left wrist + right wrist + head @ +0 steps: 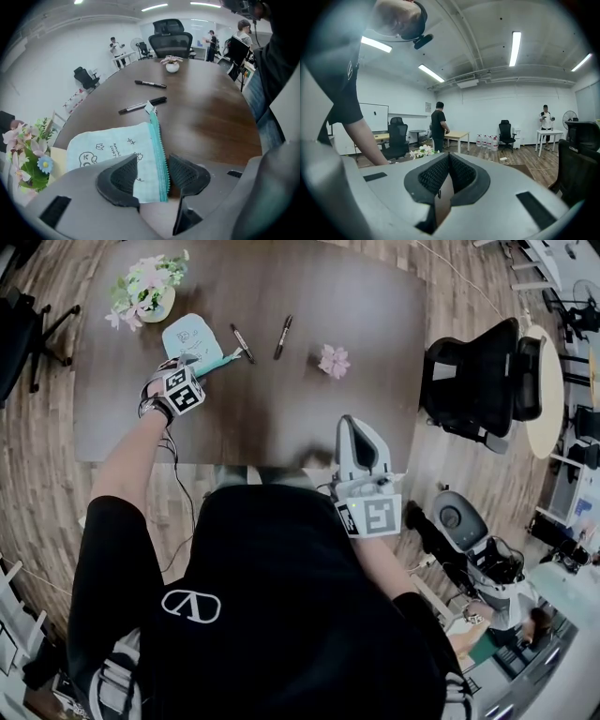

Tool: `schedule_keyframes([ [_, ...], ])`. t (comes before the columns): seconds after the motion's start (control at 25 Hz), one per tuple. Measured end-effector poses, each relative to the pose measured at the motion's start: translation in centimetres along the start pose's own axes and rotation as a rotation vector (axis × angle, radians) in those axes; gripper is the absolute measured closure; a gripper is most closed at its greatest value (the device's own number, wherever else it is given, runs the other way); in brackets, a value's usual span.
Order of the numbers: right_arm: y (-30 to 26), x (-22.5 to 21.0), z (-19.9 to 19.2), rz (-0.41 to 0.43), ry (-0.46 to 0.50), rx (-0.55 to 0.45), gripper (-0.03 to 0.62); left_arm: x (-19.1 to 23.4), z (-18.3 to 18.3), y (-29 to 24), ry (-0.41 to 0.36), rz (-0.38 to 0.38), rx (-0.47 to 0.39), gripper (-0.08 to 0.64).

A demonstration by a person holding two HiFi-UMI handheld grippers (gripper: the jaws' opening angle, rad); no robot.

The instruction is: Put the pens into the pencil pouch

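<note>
a: where is the pencil pouch seen?

b: it is laid flat on the bench, at the far left, just beside a vase of flowers. its zipper edge is turned toward the pens.

a: and the pens?

b: both are left lying on the bench, outside the pouch. the nearer pen is found just beside the pouch's far zipper corner; the farther pen is set a little apart, toward a small flower pot.

a: how are the jaws held?

b: the left gripper is pointed steeply down at the pouch's near end. its jaws are kept partly apart, with the zipper edge between them; no pinch on the fabric is made out. the right gripper is held at the bench's near edge, well apart from the pens, its jaws pressed together with nothing between them.
</note>
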State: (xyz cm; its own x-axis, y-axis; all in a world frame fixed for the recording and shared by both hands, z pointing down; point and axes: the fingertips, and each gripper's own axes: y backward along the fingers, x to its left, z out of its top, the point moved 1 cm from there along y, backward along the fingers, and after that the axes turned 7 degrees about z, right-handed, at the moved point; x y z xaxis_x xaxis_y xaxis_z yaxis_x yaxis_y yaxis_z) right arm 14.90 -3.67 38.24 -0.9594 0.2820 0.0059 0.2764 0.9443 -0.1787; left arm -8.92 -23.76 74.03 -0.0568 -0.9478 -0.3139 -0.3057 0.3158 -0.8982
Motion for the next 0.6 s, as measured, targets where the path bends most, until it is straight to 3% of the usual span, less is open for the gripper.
schedule_keyframes([
  [0.12, 0.2, 0.4, -0.3, 0.004, 0.003, 0.016, 0.594, -0.2, 0.1, -0.3, 0.000, -0.022, -0.001, 0.517],
  [0.4, 0.5, 0.7, -0.2, 0.009, 0.004, 0.005, 0.594, -0.6, 0.4, 0.6, 0.052, -0.056, -0.008, 0.542],
  [0.52, 0.5, 0.8, 0.2, 0.013, 0.000, -0.013, 0.594, 0.2, 1.3, 2.4, 0.132, -0.038, -0.056, 0.543],
  [0.6, 0.3, 0.8, 0.5, 0.018, -0.001, -0.025, 0.594, 1.1, 2.2, 4.3, 0.227, -0.028, -0.111, 0.543],
])
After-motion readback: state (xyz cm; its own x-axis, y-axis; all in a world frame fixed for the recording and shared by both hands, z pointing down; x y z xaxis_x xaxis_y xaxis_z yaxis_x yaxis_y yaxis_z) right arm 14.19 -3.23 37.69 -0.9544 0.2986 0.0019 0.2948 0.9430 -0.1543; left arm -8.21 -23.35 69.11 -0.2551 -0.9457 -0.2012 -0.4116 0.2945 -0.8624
